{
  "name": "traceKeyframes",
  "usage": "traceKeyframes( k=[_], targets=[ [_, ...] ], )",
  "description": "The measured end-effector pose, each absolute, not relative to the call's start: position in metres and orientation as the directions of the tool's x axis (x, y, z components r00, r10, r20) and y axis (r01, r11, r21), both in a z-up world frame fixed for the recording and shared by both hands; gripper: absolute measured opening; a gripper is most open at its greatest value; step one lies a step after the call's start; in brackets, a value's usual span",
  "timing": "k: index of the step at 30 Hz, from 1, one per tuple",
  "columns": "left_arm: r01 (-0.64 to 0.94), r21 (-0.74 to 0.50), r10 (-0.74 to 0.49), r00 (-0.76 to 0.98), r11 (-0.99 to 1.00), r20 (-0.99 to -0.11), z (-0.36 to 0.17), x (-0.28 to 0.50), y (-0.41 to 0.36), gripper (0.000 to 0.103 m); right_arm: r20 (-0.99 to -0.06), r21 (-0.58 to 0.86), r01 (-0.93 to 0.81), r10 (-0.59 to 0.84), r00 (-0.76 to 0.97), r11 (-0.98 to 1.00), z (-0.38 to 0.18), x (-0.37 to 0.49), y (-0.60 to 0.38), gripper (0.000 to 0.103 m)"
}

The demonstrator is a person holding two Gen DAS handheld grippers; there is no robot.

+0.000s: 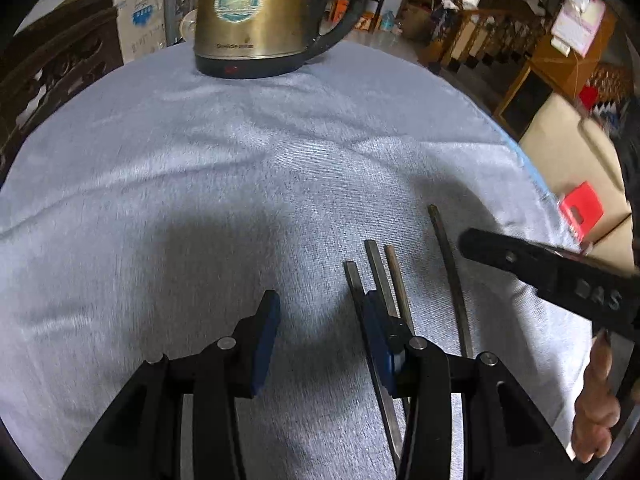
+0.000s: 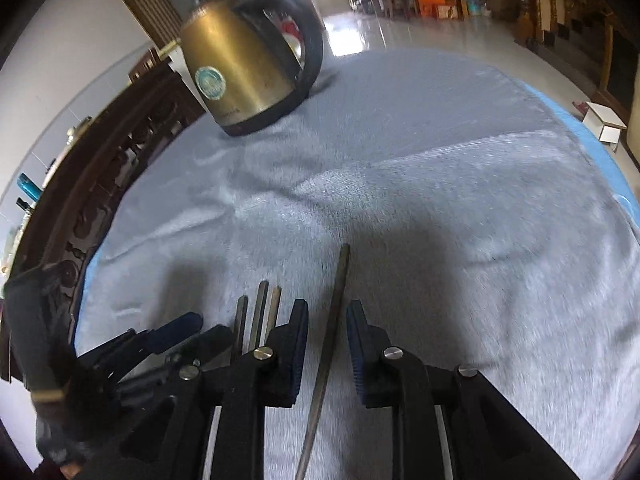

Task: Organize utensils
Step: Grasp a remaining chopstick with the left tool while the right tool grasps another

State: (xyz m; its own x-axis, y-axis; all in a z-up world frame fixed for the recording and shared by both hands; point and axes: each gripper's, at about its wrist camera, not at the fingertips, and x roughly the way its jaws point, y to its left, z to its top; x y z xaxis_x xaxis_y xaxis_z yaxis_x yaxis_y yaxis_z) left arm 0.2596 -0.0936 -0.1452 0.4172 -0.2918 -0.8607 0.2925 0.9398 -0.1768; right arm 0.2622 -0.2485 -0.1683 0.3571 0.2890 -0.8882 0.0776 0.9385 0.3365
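Several thin metal utensil handles lie side by side on a pale blue cloth [image 1: 200,160]. Three of the handles [image 1: 378,268] lie close together; a fourth curved handle [image 1: 452,272] lies apart to their right. My left gripper [image 1: 320,320] is open and empty, its right finger [image 1: 380,344] over the three handles. In the right wrist view my right gripper [image 2: 328,336] is open, its jaws on either side of the curved handle [image 2: 334,320] without closing on it. The three handles [image 2: 258,312] lie just to its left. The left gripper [image 2: 160,340] shows at lower left.
A brass-coloured electric kettle [image 1: 256,12] with a black handle stands at the far edge of the cloth, also in the right wrist view [image 2: 244,72]. A dark carved wooden rail [image 2: 100,184] runs along the left side. The cloth's right edge [image 1: 532,172] drops to the floor.
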Motion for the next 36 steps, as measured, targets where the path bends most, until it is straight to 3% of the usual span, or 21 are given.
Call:
traceKeyframes(
  k=[6,10,12,14,15,19,27,36],
  targets=[
    [0.320,-0.138,-0.269,0.414,0.938,-0.870,-0.145,0.265,-0.104,0.044,-0.941,0.276,0.096,0.248,0.232,0.956,-0.191,0.288,-0.239,0.025],
    [0.333,-0.074,-0.222,0.432,0.940,-0.874,-0.146,0.268,-0.115,0.043,-0.946,0.228,0.073,0.203,0.254,0.971,-0.192,0.290,-0.233,0.022],
    [0.340,-0.035,-0.193,0.445,0.940,-0.874,-0.147,0.269,-0.120,0.037,-0.954,0.165,0.047,0.148,0.261,0.985,-0.192,0.288,-0.228,0.009],
    [0.347,-0.030,-0.194,0.448,0.937,-0.873,-0.146,0.271,-0.120,0.016,-0.952,0.168,0.050,0.149,0.269,0.985,-0.192,0.286,-0.231,0.009],
    [0.349,-0.043,-0.205,0.441,0.936,-0.874,-0.146,0.272,-0.119,0.011,-0.949,0.178,0.062,0.155,0.274,0.982,-0.191,0.283,-0.233,0.008],
    [0.340,-0.123,-0.270,0.428,0.932,-0.862,-0.147,0.273,-0.105,0.006,-0.928,0.223,0.071,0.189,0.322,0.972,-0.184,0.272,-0.245,0.007],
    [0.221,-0.215,-0.302,0.531,0.951,-0.792,-0.117,0.239,-0.040,0.006,-0.816,0.321,0.074,0.236,0.528,0.944,-0.128,0.222,-0.272,0.007],
    [0.112,-0.240,-0.252,0.659,0.964,-0.708,-0.068,0.185,0.018,0.006,-0.693,0.367,0.088,0.209,0.689,0.926,-0.076,0.154,-0.271,0.007]
  ],
)
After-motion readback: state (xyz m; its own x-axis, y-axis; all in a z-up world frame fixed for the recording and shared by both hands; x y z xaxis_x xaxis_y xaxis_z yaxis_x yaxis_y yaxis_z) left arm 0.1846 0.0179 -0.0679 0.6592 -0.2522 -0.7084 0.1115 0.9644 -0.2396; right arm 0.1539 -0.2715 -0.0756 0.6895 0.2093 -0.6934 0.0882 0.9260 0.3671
